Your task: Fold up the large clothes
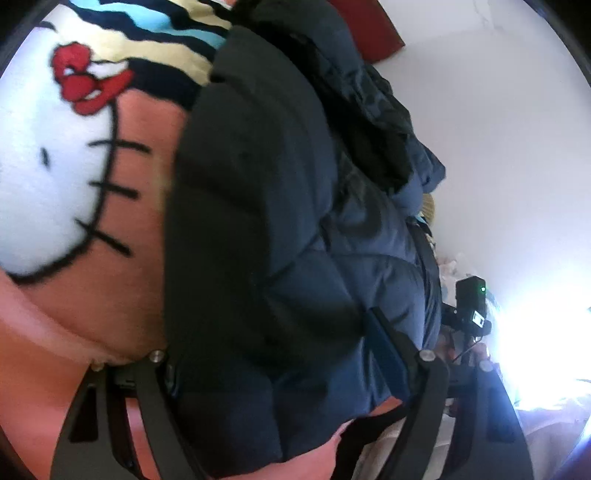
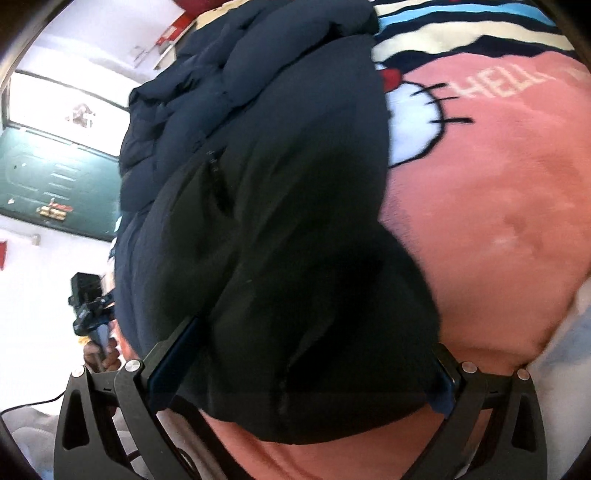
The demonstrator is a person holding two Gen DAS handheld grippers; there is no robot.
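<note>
A large navy puffer jacket lies bunched on a pink cartoon-cat blanket. In the left wrist view my left gripper stands wide open, its fingers on either side of the jacket's near edge, with jacket bulk between them. In the right wrist view the jacket fills the middle and my right gripper is also wide open, straddling the dark near end of the jacket. The other gripper shows at the left of the right wrist view, and at the right of the left wrist view.
The blanket spreads to the right with a white cat face and striped border. A white wall, a red pillow, a bright window and a green board surround the bed.
</note>
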